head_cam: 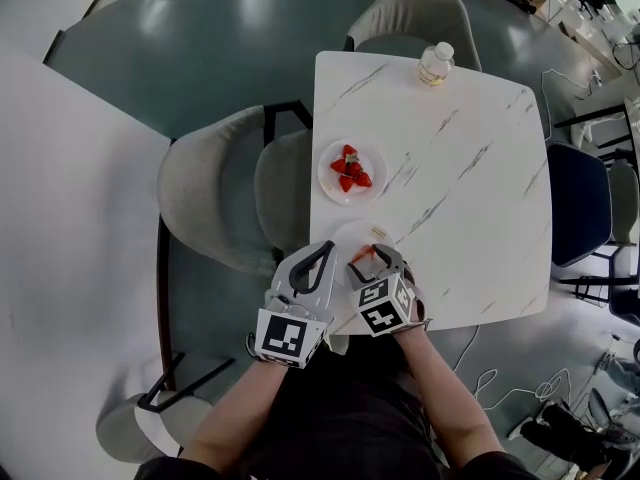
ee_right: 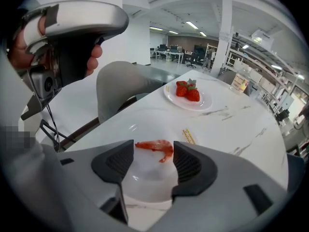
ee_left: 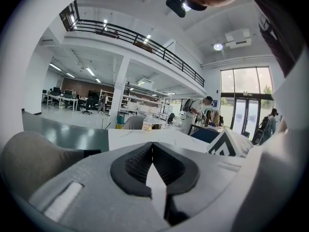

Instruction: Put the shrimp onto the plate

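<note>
Shrimp [ee_right: 157,146] between R gripper [ee_right: 153,152] fingers [ee_right: 189,166] over plate [ee_right: 145,180]; grip unclear.

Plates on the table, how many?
2. One plate holds strawberries, mid-table near the left edge. The other plate sits at the near edge, under the right gripper, whose jaws have the shrimp between them.
</note>
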A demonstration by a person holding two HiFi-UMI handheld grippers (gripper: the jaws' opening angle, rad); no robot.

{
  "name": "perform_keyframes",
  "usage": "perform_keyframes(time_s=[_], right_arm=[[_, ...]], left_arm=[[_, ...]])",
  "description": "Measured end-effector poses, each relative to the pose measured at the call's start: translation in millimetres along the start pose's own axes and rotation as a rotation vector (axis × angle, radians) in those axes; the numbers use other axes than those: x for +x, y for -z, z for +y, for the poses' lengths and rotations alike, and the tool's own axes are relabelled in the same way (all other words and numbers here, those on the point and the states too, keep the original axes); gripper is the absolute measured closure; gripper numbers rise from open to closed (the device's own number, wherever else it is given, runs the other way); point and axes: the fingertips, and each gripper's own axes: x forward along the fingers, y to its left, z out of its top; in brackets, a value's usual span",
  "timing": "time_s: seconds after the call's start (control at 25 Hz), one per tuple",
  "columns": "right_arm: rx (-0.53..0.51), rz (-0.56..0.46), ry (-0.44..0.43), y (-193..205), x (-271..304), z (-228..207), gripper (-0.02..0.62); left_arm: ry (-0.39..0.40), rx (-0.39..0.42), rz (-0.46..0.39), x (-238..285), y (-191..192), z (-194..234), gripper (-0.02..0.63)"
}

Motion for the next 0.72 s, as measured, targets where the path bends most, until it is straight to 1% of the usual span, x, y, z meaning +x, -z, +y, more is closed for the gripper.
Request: perform_keyframes(time_s=[0.16, 0.32, 0.44, 0.48, 0.52, 0.56, 0.64, 0.72], right_arm=[[0.013, -0.025, 0.002, -9, -11, -4, 0.350], [0.020, -0.056, 0.024, -20, -39, -3, 0.350], [0.055, -0.130, 0.026, -39, -72, 0, 0.351], [0.073, -0.170, 0.038, -47, -85, -2, 0.387], [0.088, -0.213, 0.057, -57, -99, -4, 0.444], [0.101, -0.256, 0.076, -66, -112, -6, 0.471], [0.131, -0.335, 0.094, -82, -136, -7, 0.500], [0.144, -0.411, 0.105, -96, -161, -5, 0.516]], left_arm=[[-0.006, 0.004, -0.001, -3, -7, -2, 0.598], [0.007, 0.024, 0.004, -13, -24, -11, 0.598], [0.018, 0.027, 0.012, -22, -44, -21, 0.598], [0.023, 0.024, 0.012, -25, -52, -24, 0.598], [0.027, 0.021, 0.010, -29, -59, -28, 0.598], [0.029, 0.020, 0.006, -32, -66, -31, 0.598], [0.036, 0.020, 0.005, -38, -78, -38, 0.598], [0.048, 0.024, 0.011, -46, -86, -46, 0.598]])
